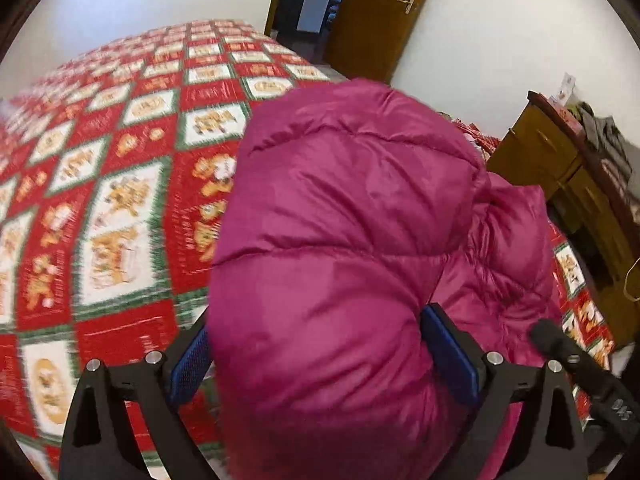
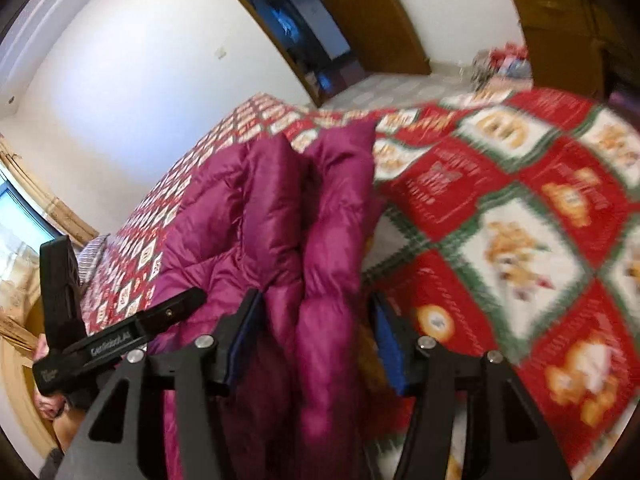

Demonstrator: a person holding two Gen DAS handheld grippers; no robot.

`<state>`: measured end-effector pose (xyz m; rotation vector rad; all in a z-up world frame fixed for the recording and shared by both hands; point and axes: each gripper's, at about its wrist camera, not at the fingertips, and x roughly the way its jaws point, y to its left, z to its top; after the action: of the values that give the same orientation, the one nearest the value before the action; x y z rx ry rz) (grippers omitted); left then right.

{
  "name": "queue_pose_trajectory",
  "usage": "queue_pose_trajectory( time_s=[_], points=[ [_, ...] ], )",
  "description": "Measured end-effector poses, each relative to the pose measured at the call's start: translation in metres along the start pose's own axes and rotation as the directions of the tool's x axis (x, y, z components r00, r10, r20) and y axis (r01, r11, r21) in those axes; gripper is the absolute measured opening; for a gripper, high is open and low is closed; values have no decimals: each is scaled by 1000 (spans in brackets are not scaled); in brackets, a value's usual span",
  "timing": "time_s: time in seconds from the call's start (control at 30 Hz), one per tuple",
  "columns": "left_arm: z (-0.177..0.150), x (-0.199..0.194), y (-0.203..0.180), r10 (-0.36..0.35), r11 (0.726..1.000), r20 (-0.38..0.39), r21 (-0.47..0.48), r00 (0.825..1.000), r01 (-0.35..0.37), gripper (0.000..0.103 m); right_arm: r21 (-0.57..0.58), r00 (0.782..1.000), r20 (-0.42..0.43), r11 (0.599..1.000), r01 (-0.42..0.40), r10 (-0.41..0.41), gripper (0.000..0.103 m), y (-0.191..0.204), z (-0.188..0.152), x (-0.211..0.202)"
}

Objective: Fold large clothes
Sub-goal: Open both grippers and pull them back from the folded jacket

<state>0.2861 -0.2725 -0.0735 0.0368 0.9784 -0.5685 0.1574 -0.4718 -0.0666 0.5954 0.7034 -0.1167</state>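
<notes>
A magenta puffer jacket (image 1: 344,216) is lifted above the bed. In the left wrist view my left gripper (image 1: 316,360) has its blue-padded fingers (image 1: 448,360) pressed on both sides of a thick puffy fold of the jacket. In the right wrist view the jacket (image 2: 256,216) hangs in bunched folds, and my right gripper (image 2: 316,340) is shut on a fold of it, one pad (image 2: 388,344) to the right of the cloth. The other gripper's black body (image 2: 116,340) shows at the left.
A red, white and green patterned quilt (image 1: 132,184) covers the bed (image 2: 500,216). A wooden door (image 1: 376,12) stands open at the back. A wooden cabinet (image 1: 580,184) with clutter on top stands to the right of the bed.
</notes>
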Motion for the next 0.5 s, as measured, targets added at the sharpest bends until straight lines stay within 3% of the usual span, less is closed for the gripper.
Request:
queue_pose_trajectory(
  time_s=[0.23, 0.5],
  points=[
    [-20, -41, -8, 101, 991, 97, 81, 990, -109, 97, -115, 982, 131, 982, 150, -135, 58, 26, -28, -64],
    [-58, -73, -8, 114, 990, 155, 70, 981, -126, 97, -220, 930, 246, 918, 329, -275, 66, 51, -59, -86]
  ],
)
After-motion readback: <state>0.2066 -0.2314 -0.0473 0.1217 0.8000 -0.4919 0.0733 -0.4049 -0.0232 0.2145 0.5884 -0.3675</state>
